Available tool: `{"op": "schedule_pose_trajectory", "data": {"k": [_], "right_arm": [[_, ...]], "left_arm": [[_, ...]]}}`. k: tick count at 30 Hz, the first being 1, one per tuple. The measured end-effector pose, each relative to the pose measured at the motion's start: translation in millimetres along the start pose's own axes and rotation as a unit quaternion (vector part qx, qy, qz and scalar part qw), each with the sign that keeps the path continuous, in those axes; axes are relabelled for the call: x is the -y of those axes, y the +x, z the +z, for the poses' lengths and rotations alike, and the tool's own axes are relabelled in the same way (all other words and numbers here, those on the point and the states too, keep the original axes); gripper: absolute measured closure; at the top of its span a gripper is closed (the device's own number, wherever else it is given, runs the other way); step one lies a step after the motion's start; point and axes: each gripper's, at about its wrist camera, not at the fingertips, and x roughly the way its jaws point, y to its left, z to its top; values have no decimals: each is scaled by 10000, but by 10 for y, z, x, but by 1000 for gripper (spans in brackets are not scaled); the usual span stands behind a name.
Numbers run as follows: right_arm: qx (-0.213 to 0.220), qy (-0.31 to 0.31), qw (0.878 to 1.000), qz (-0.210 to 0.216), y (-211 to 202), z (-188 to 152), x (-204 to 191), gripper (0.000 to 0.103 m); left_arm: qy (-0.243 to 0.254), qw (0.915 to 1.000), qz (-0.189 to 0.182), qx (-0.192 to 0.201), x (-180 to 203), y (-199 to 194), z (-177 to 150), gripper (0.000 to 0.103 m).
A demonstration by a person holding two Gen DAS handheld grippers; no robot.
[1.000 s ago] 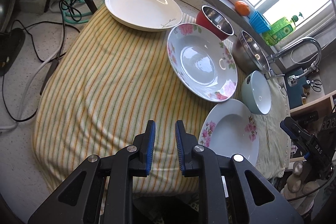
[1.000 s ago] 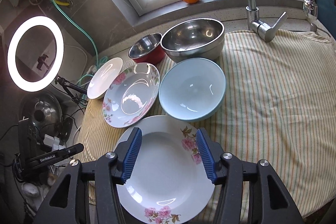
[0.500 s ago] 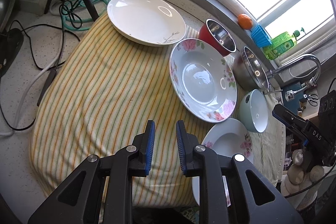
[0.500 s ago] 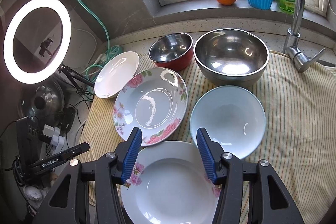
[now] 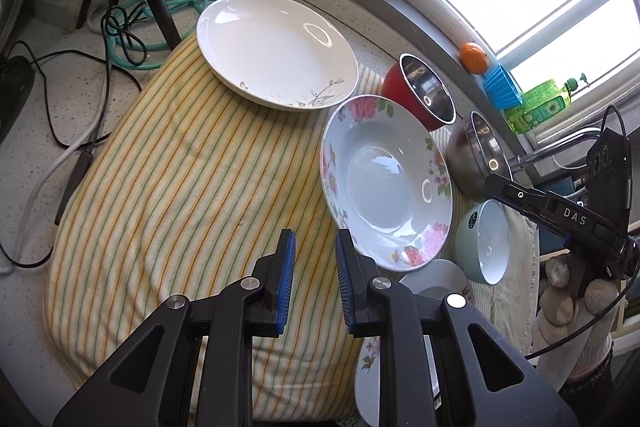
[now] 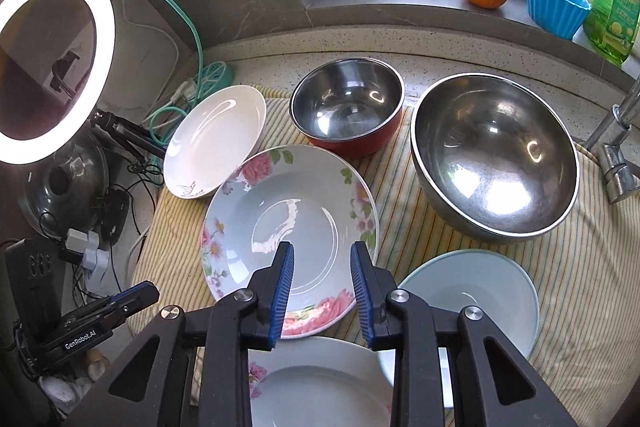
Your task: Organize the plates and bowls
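right gripper [image 6: 322,283]: i am holding it over the near rim of the large floral plate [image 6: 290,239]; its jaws have just been closing to a narrow gap, and nothing is showing between the pads.
left gripper [image 5: 315,285]: i am hovering it narrow and empty over the striped cloth [image 5: 180,187], with the floral plate just at 2 o'clock.
task items: the white plate [image 6: 216,141] is lying at 10 o'clock, the red bowl [image 6: 347,107] at 12, the steel bowl [image 6: 494,157] at 2, the pale blue bowl [image 6: 468,299] at 4.
risk, slip: glazed rims are looking slick; a narrow pinch on the edge could be letting a plate slide out.
risk, knock: plates are lying rim to rim, so lifting one could be dragging its neighbour.
risk, cloth: soft, humped cloth could be tipping a stack.
hidden: the small floral plate [image 6: 320,387] is being cut off behind my fingers; whether the plates overlap, i cannot tell.
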Motion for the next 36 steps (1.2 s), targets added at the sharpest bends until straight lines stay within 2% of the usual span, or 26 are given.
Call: {"op": "schedule_pose_trajectory", "data": {"k": [14, 20, 33, 36], "right_arm": [[-390, -108, 9991, -138, 309, 291, 124, 78], [-459, -318, 9980, -313, 422, 300, 101, 78], [-618, -336, 9968, -377, 555, 366, 165, 80], [-670, -347, 9964, -398, 597, 382, 176, 83]], "left_arm": [[-56, 9999, 74, -70, 74, 222, 132, 84], [-23, 9998, 129, -125, 107, 320, 136, 84], [-36, 9996, 192, -193, 153, 514, 219, 84], [-30, 9996, 190, -203, 157, 535, 235, 84]]}}
